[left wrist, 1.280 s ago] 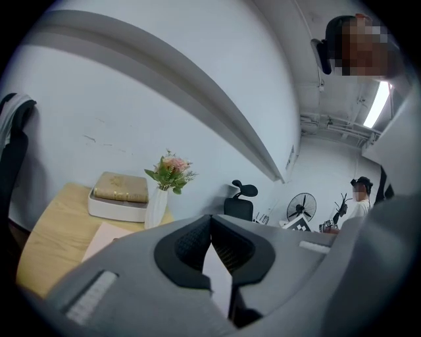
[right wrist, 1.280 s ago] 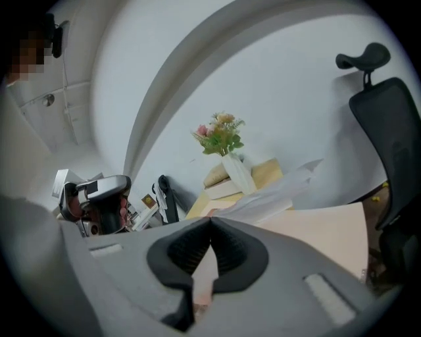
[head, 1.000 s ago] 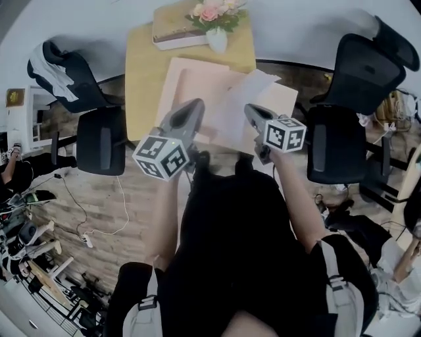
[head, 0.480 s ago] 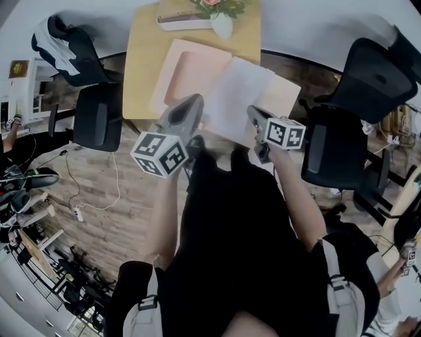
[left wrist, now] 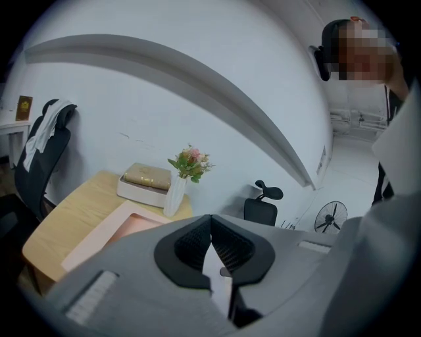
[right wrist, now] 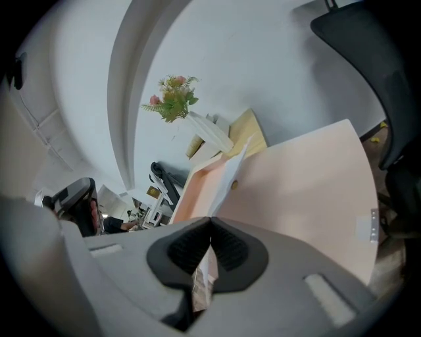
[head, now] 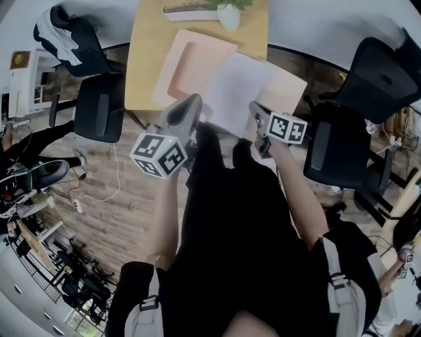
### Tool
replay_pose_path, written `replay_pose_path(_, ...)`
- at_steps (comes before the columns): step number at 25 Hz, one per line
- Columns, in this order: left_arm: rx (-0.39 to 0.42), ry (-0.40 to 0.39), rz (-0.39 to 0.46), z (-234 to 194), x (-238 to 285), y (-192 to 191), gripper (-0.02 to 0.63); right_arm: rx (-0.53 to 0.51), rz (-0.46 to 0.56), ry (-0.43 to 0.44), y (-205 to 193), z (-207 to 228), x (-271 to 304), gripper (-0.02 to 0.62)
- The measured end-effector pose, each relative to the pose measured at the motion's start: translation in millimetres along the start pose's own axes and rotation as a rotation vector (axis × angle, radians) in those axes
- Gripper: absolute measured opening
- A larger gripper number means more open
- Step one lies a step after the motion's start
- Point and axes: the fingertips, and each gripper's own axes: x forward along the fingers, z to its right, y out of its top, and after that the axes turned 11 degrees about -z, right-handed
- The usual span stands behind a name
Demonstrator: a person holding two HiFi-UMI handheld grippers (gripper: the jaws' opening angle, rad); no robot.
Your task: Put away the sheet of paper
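A white sheet of paper (head: 230,92) hangs over the open pink folder (head: 191,66) on the wooden table (head: 141,59). My left gripper (head: 191,107) is shut on the sheet's near left edge, which shows as a white strip (left wrist: 218,280) between the pads of the left gripper (left wrist: 212,247). My right gripper (head: 255,112) is shut on the near right edge, where the paper (right wrist: 205,280) is pinched in the right gripper (right wrist: 210,245). The folder's right flap (right wrist: 302,184) spreads out beyond it.
At the table's far edge stand a white vase of flowers (head: 229,14) and a white tray holding a book (head: 187,9). A black chair (head: 99,115) is at the left with a jacket-draped chair (head: 66,39) behind it. Another black chair (head: 335,148) stands right. Cables lie on the floor (head: 99,191).
The table and folder have slid toward the top of the head view. Both grippers keep their hold on the sheet, which now looks flatter and smoother than a second ago.
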Motion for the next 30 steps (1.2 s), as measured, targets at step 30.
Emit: replay_pose_path(30, 0.073, -0.317, -0.168, -147, 33, 57, 0.011, 0.132, 0.002, -0.246, 30, -33, 162, 0.003)
